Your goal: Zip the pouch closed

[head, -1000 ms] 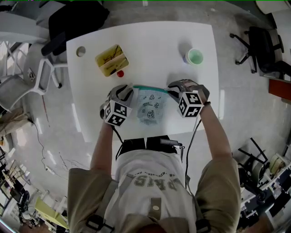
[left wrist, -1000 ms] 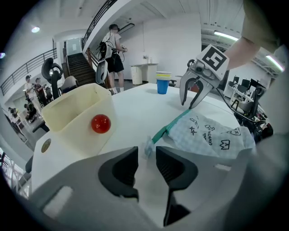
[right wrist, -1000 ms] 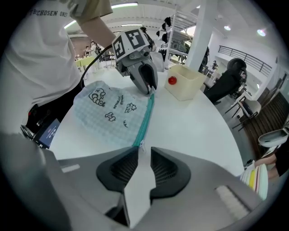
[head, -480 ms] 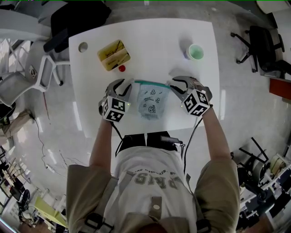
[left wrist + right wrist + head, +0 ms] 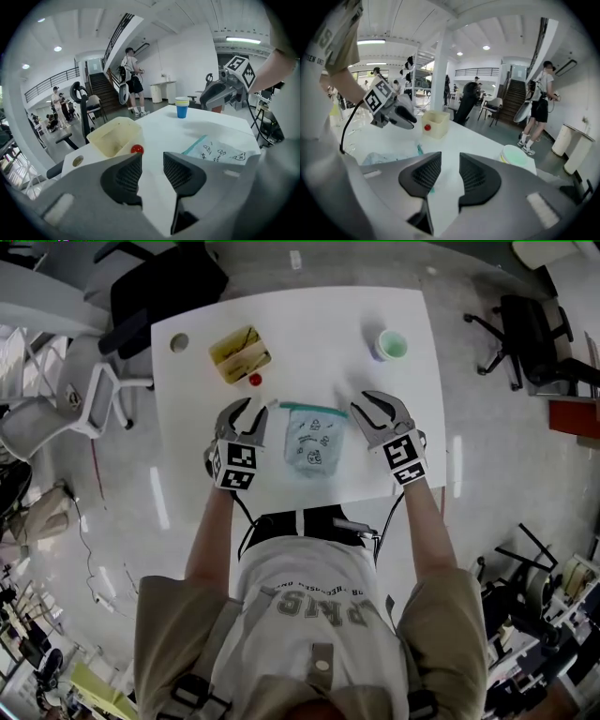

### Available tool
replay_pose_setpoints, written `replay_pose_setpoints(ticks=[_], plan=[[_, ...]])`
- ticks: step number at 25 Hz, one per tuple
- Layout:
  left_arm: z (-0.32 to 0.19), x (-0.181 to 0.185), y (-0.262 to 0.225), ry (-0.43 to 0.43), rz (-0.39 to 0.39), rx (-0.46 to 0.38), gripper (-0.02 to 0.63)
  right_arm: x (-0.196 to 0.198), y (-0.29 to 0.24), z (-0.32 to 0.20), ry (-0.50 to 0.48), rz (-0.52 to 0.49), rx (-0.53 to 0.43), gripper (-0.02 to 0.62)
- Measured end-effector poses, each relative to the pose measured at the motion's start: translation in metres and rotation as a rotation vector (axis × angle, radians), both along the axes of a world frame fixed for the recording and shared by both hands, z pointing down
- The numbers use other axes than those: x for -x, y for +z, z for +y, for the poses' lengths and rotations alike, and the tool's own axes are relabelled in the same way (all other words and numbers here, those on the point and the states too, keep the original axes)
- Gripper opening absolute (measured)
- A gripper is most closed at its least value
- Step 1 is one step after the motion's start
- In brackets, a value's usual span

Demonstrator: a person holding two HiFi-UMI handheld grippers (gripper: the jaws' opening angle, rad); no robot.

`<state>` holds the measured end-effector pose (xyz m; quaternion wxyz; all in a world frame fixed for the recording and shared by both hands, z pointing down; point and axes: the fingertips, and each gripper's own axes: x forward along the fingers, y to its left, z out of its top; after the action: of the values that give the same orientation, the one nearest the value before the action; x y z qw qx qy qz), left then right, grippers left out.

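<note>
A clear pouch (image 5: 312, 444) with printed drawings and a teal zip strip (image 5: 312, 409) along its far edge lies flat on the white table (image 5: 309, 324). My left gripper (image 5: 242, 416) hovers to its left and my right gripper (image 5: 373, 411) to its right, both clear of it. The left gripper (image 5: 152, 161) is open with only table showing between its pads, and the pouch (image 5: 218, 152) lies off to its right. The right gripper (image 5: 450, 171) is open and empty too, with the pouch (image 5: 379, 158) to its left.
A yellow container (image 5: 240, 353) and a small red ball (image 5: 254, 380) sit at the far left of the table. Stacked cups (image 5: 391, 344) stand far right. There is a round hole (image 5: 178, 342) near the left corner. Office chairs (image 5: 56, 413) surround the table.
Both grippers have risen off the pouch and spread slightly apart, their jaws now wider. The right gripper has rolled. The pouch lies released on the table.
</note>
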<state>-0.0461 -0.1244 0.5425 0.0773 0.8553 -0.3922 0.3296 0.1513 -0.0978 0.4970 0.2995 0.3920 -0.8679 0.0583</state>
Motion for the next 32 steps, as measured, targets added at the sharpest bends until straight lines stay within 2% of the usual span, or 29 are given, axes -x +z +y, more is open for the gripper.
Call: replay_pose_setpoints(ticks=[7,12,15,19,22,26,32], plan=[[-0.001,0.008,-0.061,-0.111,0.111,-0.144,0.150,-0.005,-0.064,0.011,0.284,-0.192,-0.165,0.121],[0.007,0.011,-0.103,-0.149,0.207,-0.231,0.140,0.002,-0.098,0.032,0.390,-0.255,-0.264,0.120],[0.014,0.017,-0.124,-0.171,0.258,-0.275,0.100,0.004,-0.116,0.043,0.450,-0.268,-0.327,0.106],[0.022,0.020,-0.151,-0.186,0.311,-0.336,0.087,0.007,-0.146,0.055,0.460,-0.305,-0.415,0.081],[0.028,0.025,-0.171,-0.203,0.343,-0.382,0.058,0.006,-0.164,0.063,0.478,-0.295,-0.473,0.057],[0.033,0.026,-0.195,-0.180,0.345,-0.453,0.020,0.007,-0.182,0.072,0.490,-0.269,-0.536,0.006],[0.036,0.016,-0.222,-0.121,0.340,-0.535,0.014,0.004,-0.191,0.078,0.523,-0.276,-0.563,0.002]])
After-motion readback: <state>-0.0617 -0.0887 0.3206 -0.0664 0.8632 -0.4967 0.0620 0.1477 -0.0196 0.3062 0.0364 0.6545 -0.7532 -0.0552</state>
